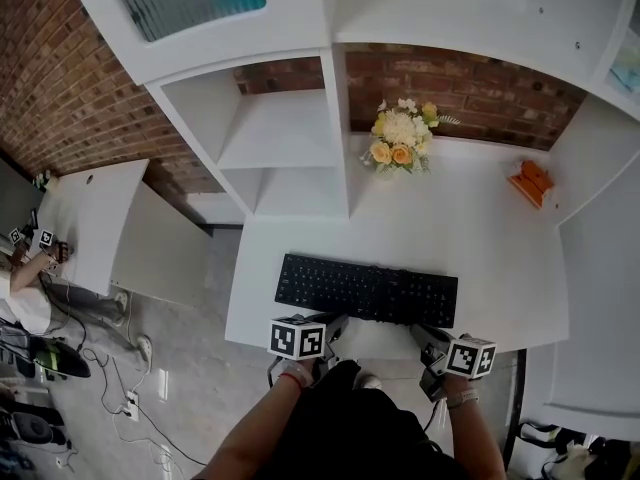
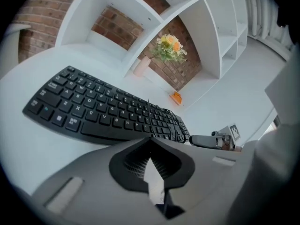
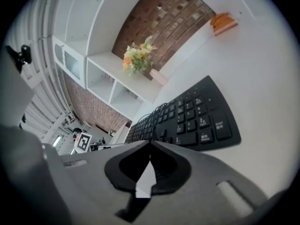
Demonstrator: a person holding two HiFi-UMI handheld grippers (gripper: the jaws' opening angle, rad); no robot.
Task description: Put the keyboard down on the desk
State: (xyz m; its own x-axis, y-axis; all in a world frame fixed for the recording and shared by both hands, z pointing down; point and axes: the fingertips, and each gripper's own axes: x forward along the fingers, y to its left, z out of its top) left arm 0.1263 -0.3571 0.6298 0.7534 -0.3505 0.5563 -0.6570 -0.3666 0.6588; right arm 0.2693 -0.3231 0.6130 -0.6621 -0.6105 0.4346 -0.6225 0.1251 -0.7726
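White desk (image 1: 500,258) carries the keyboard (image 1: 366,289) flat, just ahead of both jaws. Left gripper (image 2: 150,139) and right gripper (image 3: 150,143) have jaws fully closed, holding nothing. Careless pulling back could push the keyboard askew.

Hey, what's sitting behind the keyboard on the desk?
Bare white desk, then a flower bouquet by the brick wall and an orange object at the back right. Whatever lies under the keyboard is covered.

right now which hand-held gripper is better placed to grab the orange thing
Probably right: the right hand-held gripper sits at the desk end nearer the orange thing; the left hand-held gripper is farther across.
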